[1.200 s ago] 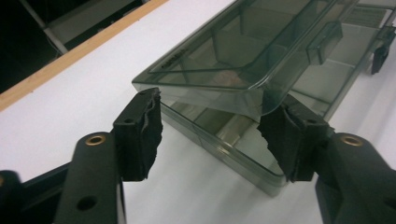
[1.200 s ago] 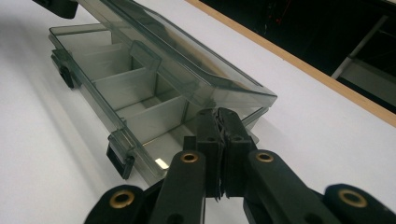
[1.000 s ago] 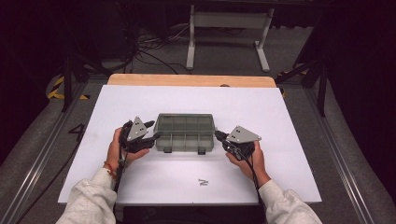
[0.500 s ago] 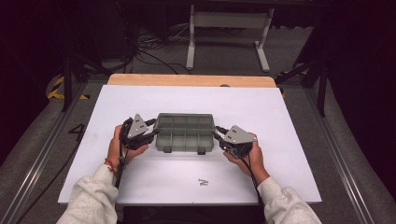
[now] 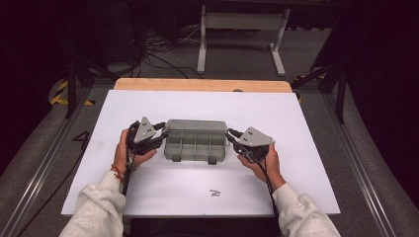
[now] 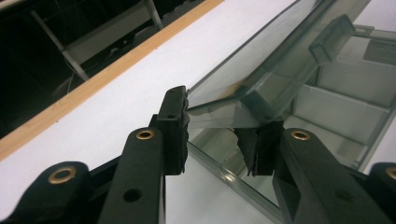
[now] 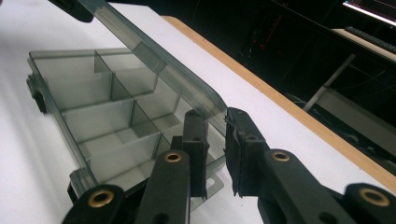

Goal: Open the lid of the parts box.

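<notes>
High view: empty, lid-raised compartment box (image 5: 195, 142)

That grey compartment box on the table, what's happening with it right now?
A person holds a tool in each hand at the two ends of a smoky clear plastic organizer box on the white table. The left tool has just been closing around a corner of the box's lid, and the right tool straddles the lid's edge at the other end. The lid is lifted partway, showing the empty compartments underneath.
</notes>
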Action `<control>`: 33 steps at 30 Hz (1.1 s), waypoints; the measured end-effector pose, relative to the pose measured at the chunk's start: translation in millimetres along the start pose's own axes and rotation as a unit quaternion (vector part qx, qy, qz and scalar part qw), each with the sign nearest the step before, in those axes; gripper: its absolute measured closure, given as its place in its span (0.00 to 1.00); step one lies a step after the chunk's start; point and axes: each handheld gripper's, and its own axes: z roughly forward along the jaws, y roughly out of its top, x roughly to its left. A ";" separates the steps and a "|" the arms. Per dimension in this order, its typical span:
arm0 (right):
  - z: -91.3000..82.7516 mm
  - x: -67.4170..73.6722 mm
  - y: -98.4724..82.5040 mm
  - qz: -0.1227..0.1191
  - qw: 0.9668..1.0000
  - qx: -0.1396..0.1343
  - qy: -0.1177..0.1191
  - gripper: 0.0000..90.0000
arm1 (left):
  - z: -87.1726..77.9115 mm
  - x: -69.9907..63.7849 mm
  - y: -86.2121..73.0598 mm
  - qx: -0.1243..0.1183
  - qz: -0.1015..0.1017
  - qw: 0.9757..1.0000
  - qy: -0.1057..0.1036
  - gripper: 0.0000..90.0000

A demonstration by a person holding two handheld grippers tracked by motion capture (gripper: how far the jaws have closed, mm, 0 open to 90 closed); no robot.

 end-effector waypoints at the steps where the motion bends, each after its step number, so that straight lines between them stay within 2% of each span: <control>1: 0.5 -1.9 1.4 0.001 1.000 -0.001 0.001 0.88 | 0.0 1.1 0.9 -0.002 -0.001 1.000 0.000 0.74; 10: 4.3 -16.9 8.9 0.024 1.000 -0.008 0.006 0.87 | 1.4 10.5 7.5 -0.011 -0.007 1.000 -0.001 0.75; 16: 6.5 -21.5 13.6 0.026 1.000 -0.009 0.006 0.89 | -0.8 16.3 10.2 -0.021 -0.019 1.000 0.000 0.78; 22: 8.8 -27.1 19.1 0.035 0.999 -0.012 0.004 0.91 | -0.5 17.8 15.3 -0.020 -0.019 1.000 0.004 0.83; 33: 16.6 -40.6 25.8 0.071 0.997 -0.014 0.011 0.90 | 6.3 27.3 20.5 -0.027 -0.046 0.999 0.002 0.85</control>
